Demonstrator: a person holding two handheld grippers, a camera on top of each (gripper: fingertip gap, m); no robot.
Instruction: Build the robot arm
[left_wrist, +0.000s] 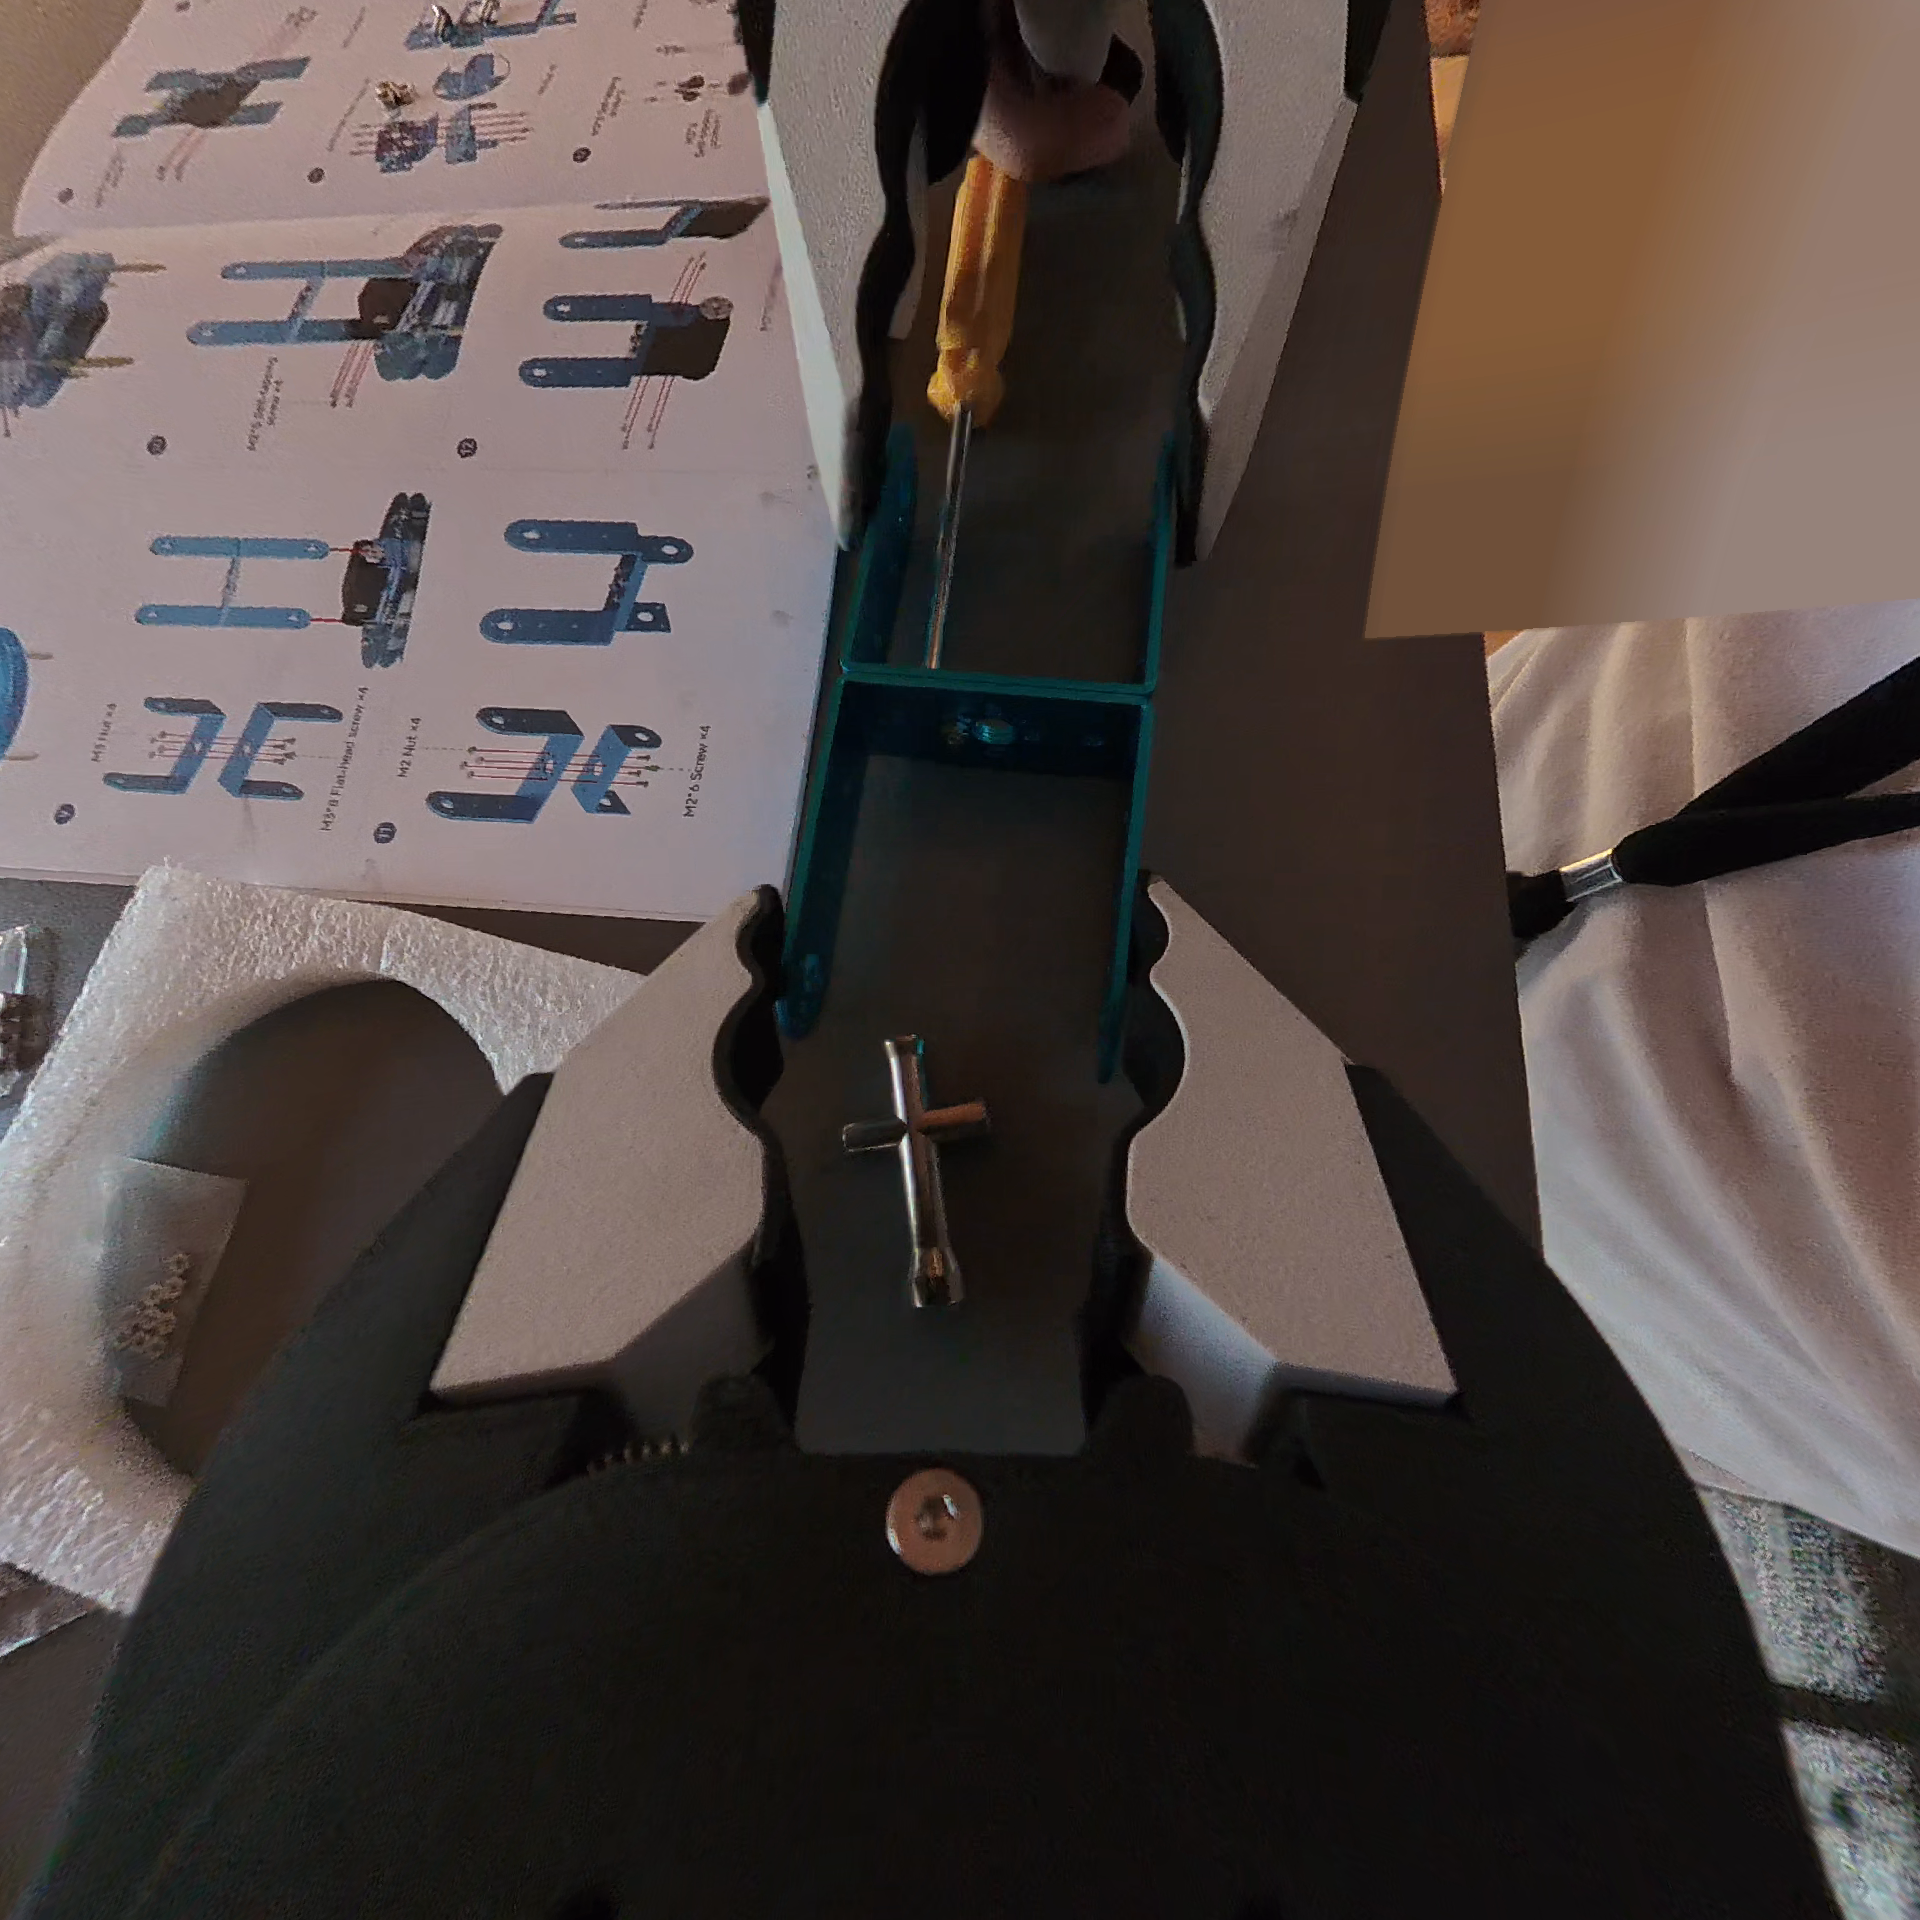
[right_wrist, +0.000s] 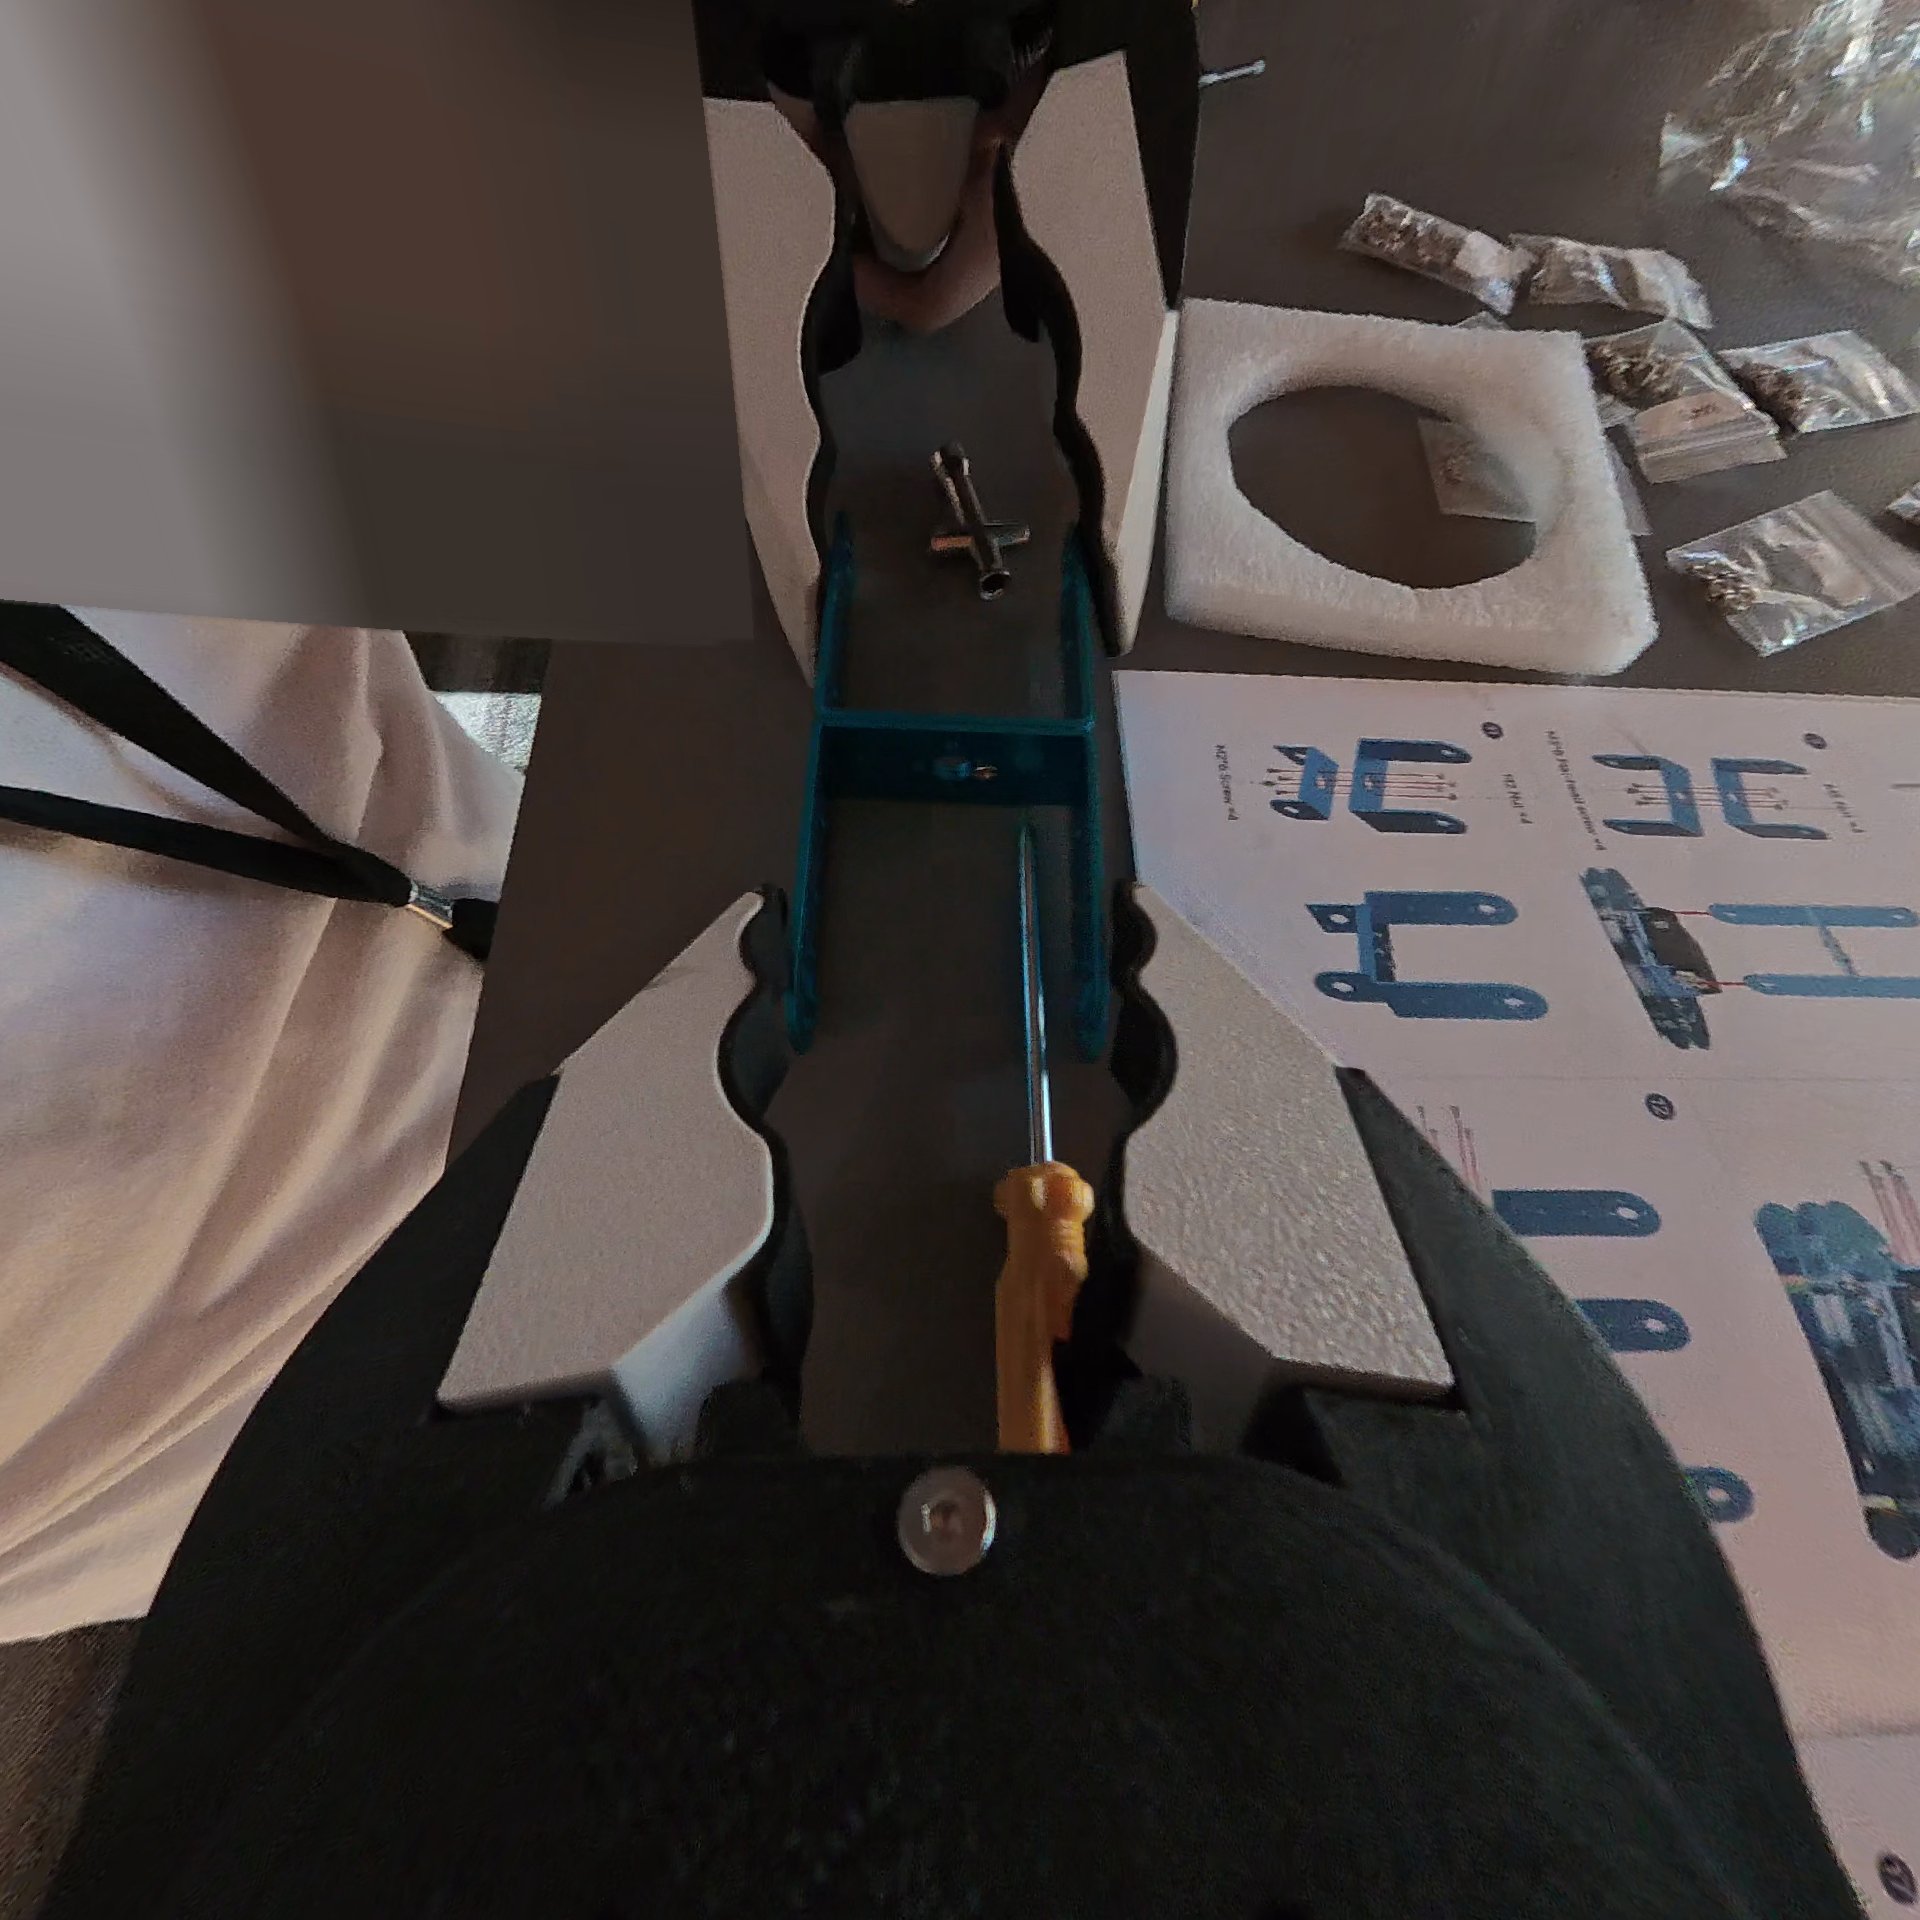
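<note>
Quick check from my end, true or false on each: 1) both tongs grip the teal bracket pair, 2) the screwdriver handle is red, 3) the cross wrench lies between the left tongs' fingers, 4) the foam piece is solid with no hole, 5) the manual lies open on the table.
1) True. The left tongs and right tongs each clamp one end of the brackets.
2) False. The screwdriver has a yellow handle.
3) True. The cross wrench lies on the table between them, untouched.
4) False. The foam has a large round cutout.
5) True. The manual is spread open beside the brackets.
</note>
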